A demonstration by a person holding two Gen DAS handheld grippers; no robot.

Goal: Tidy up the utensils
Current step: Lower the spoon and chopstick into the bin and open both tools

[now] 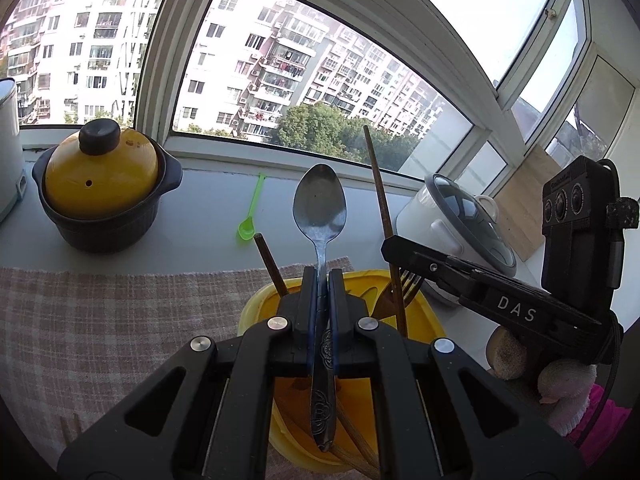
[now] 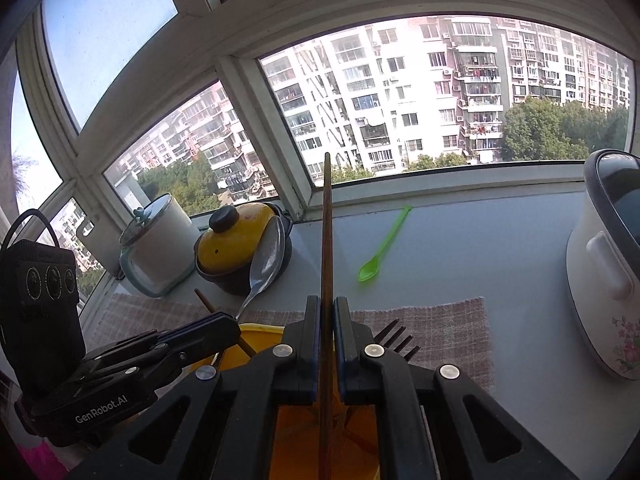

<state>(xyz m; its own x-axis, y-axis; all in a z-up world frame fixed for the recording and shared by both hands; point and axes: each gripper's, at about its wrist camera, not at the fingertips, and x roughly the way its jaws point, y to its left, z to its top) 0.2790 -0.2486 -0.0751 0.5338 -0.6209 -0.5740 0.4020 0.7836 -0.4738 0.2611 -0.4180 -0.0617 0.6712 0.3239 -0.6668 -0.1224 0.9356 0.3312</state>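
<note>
Both tongs are pinching utensils above the yellow container [image 1: 424,312]: the left gripper [image 1: 322,280] clamps the metal spoon [image 1: 319,204] by its handle, the right gripper [image 2: 327,312] a wooden chopstick [image 2: 327,240], likely lifting each out for sorting.

Two close wrist views, windowsill [image 1: 224,204] shared

A home kitchen ledge is sitting by high-rise windows [image 1: 280,60], holding a clay pot [image 1: 104,192], rice cooker [image 2: 608,272] and checked cloth [image 1: 100,320].
</note>
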